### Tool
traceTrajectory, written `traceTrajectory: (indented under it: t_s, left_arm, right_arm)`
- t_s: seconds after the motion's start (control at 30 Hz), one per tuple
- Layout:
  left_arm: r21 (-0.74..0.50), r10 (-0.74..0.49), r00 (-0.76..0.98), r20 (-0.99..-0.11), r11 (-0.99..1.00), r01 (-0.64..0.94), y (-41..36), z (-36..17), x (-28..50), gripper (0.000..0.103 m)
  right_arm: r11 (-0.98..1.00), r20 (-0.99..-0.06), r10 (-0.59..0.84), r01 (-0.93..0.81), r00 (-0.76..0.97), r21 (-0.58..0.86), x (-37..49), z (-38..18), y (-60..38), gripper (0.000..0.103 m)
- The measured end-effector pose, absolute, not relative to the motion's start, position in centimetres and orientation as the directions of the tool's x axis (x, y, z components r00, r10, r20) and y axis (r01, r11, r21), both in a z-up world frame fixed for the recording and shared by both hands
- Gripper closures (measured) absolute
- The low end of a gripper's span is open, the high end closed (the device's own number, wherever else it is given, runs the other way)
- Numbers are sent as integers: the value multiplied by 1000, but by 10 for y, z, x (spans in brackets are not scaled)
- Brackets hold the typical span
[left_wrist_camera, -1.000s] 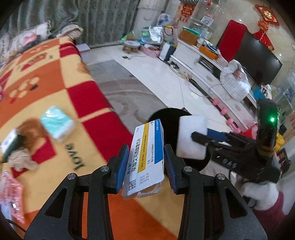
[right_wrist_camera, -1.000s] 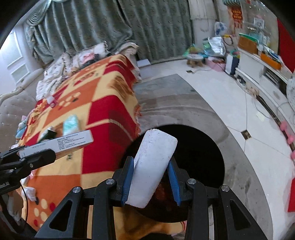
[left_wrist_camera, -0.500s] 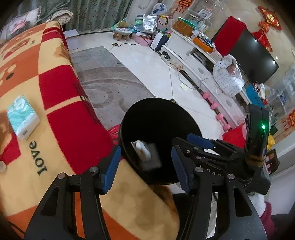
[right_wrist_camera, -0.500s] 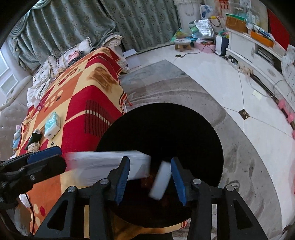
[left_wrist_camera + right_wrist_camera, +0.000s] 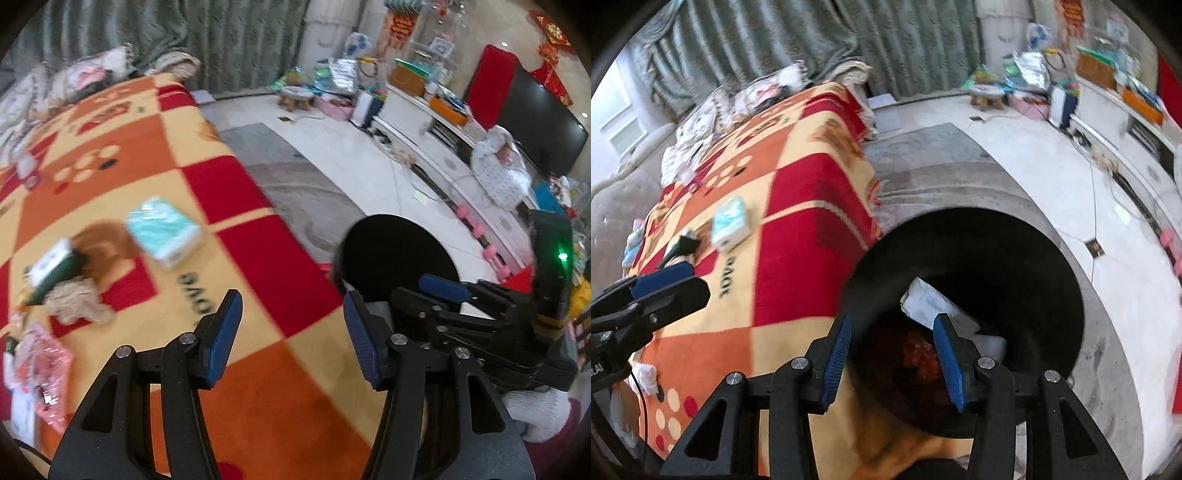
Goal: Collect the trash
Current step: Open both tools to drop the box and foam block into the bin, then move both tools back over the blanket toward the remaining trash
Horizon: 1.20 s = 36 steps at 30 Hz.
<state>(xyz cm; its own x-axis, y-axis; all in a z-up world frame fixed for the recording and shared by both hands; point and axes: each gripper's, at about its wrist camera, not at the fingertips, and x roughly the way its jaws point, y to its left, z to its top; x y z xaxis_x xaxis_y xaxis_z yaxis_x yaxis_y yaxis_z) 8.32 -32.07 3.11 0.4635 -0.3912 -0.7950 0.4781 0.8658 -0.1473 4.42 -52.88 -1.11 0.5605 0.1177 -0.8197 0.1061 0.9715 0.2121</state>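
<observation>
My left gripper (image 5: 291,297) is open with nothing between its jaws, over the red, orange and yellow blanket (image 5: 258,387). My right gripper (image 5: 893,328) is open too, hanging over the mouth of the black bin (image 5: 997,240). Inside the bin lie a white carton (image 5: 927,302), another white piece (image 5: 990,345) and red trash (image 5: 919,354). On the blanket sit a teal tissue pack (image 5: 164,230), a dark green box (image 5: 55,267), a crumpled tissue (image 5: 75,301) and a pink wrapper (image 5: 44,365). The bin (image 5: 395,251) stands at the blanket's right edge.
A grey rug (image 5: 295,192) and pale tiled floor (image 5: 351,166) lie beyond the bin. A white TV cabinet (image 5: 424,122) with a black TV (image 5: 535,122) runs along the right. Pink dumbbells (image 5: 487,240) and a small stool (image 5: 295,99) are on the floor. Bedding is piled at the blanket's far end.
Both grippers opened and dropped what they held, the printed carton and the white piece, into the bin. The left gripper then swung left, back over the blanket.
</observation>
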Motion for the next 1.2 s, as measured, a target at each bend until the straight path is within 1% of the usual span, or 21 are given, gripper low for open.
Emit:
traceTrajectory:
  t_s: [0.13,0.27,0.43,0.47,0.6,0.7,0.93,1.2]
  left_arm:
    - [-108,-346,527,-776,896,430,-290,38,78,47]
    - [-106,-319,572,-756,922,373,-258,45,75,47]
    - [-66,-250,633,-733,952,300,-219,51,68,47]
    - [-65,-243,637,-732,955,290,-212,51,68,47]
    - [-69,-218,641,-736,966,250,-185,48,66,47]
    - [-78,-205,643,-738,972,221,-164,48,62,47]
    - [-83,-157,673,-723,987,140,-112,52,55,47]
    - [-67,-100,680,-726,995,76,-48,47,40,47]
  right_arm:
    - [980,-802,133,44,583,195,45,5,-496,59]
    - [981,-787,157,-3,597,194,48,15,-467,58]
    - [982,-776,173,-47,607,182,51,22,-427,56]
    - [981,-771,179,-56,611,184,51,24,-418,55]
    - [978,-765,200,-80,612,192,54,26,-392,47]
    - [974,-761,224,-109,609,199,56,29,-372,46]
    - [970,-762,239,-177,602,165,60,33,-332,45]
    - [963,-770,256,-224,585,150,62,32,-303,44]
